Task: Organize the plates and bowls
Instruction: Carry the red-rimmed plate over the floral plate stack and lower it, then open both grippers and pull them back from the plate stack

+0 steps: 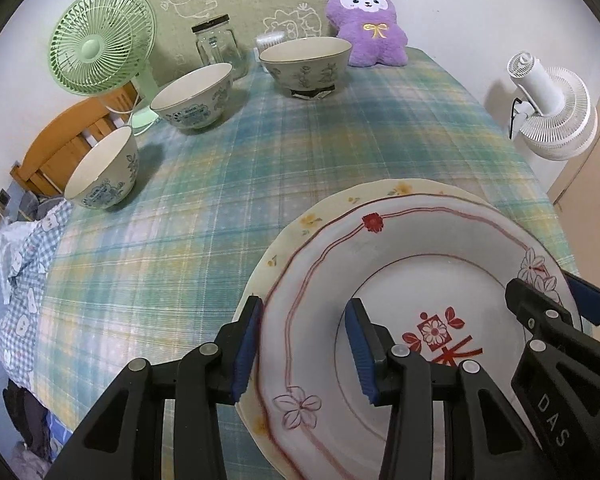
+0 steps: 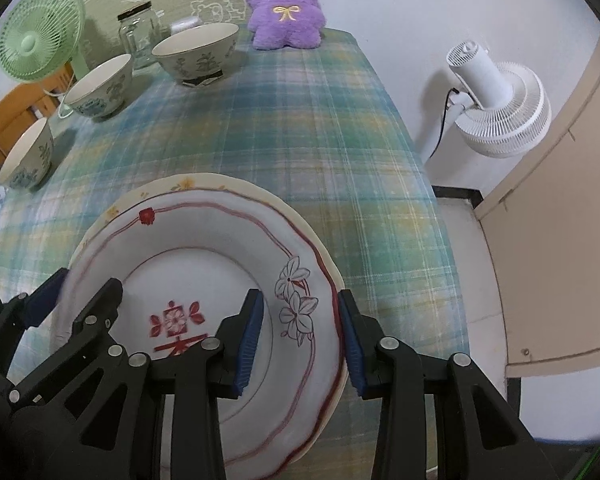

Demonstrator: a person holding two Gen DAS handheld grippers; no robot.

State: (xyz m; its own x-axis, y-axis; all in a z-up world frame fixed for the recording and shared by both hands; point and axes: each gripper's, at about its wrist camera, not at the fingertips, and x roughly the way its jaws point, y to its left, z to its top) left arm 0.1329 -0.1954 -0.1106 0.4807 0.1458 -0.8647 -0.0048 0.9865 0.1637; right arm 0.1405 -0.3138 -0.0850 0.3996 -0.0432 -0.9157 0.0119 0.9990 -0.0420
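A white plate with red rim lines and flowers [image 1: 420, 264] [image 2: 204, 236] lies on top of a cream plate with yellow flowers [image 1: 316, 220] [image 2: 188, 184] on the plaid tablecloth. My left gripper [image 1: 306, 344] is open, its jaws straddling the white plate's left rim. My right gripper [image 2: 300, 336] is open, its jaws straddling the right rim. Whether the pads touch the rim is unclear. Three patterned bowls stand at the back left: a near one [image 1: 104, 172] [image 2: 26, 160], a middle one [image 1: 196, 96] [image 2: 100, 86] and a far one [image 1: 306, 64] [image 2: 198, 54].
A green desk fan [image 1: 100, 40] [image 2: 40, 32], a glass jar [image 1: 218, 44] [image 2: 138, 34] and a purple plush toy [image 1: 370, 26] [image 2: 286, 6] stand at the table's far end. A white fan [image 1: 552, 108] [image 2: 500, 100] is beyond the right edge. A wooden chair [image 1: 68, 140] is left.
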